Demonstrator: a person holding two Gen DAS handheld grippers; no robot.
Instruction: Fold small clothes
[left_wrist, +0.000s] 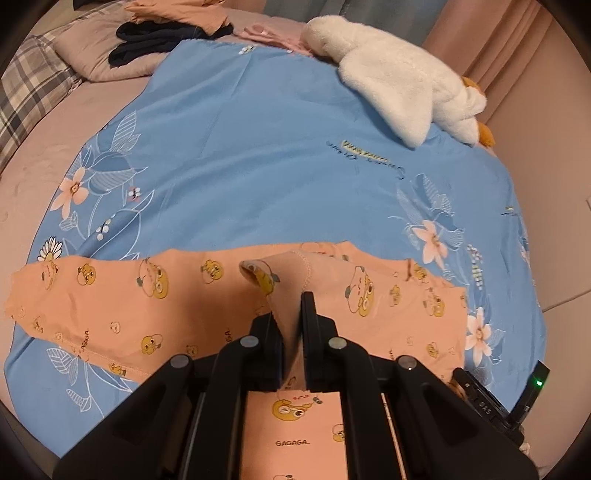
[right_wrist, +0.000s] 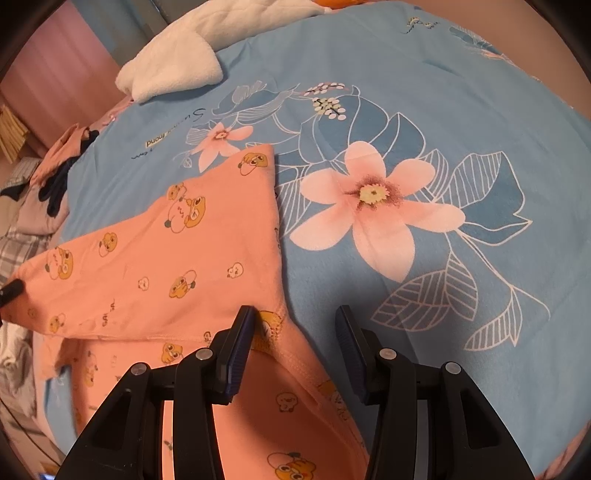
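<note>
Item: peach printed garment, spread on the blue floral sheet; your left gripper pinches a raised fold, your right gripper hangs half-open, empty, over its edge—carry the fold flat, corners aligned.

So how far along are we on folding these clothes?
Done: folded clothes stacked near the pillow. In hand: the left gripper is shut on the orange garment, lifting a fold; the right gripper is open beside its edge. Left: finish this fold.
</note>
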